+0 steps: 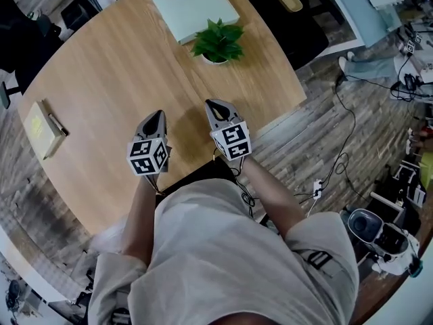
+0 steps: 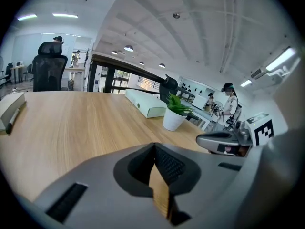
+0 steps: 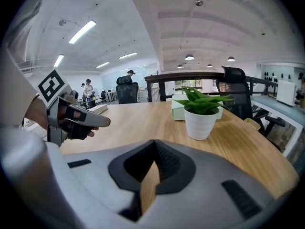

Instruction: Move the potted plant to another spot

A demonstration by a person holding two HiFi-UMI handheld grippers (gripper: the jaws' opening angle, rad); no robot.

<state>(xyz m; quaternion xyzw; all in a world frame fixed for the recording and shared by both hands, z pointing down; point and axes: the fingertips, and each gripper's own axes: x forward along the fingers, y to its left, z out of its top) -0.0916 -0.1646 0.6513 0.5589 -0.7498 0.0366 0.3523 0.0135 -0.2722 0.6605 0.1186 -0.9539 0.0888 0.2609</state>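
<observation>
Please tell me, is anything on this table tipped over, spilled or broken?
Nothing stands out. The potted plant stands upright on the wooden table, close to the pale green box, with no soil visible around it. The notebook lies flat near the table's edge, with a pen by it.

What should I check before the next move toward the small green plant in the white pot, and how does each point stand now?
1. Green plant in white pot stands upright: ok.
2. Right gripper jaws open wide enough for the pot: not ok, they are shut and empty.
3. Left gripper jaws open: not ok, shut and empty.
4. Round wooden table bare between both grippers and the pot: ok.
5. Pot stands apart from the pale green flat box behind it: cannot tell.
</observation>
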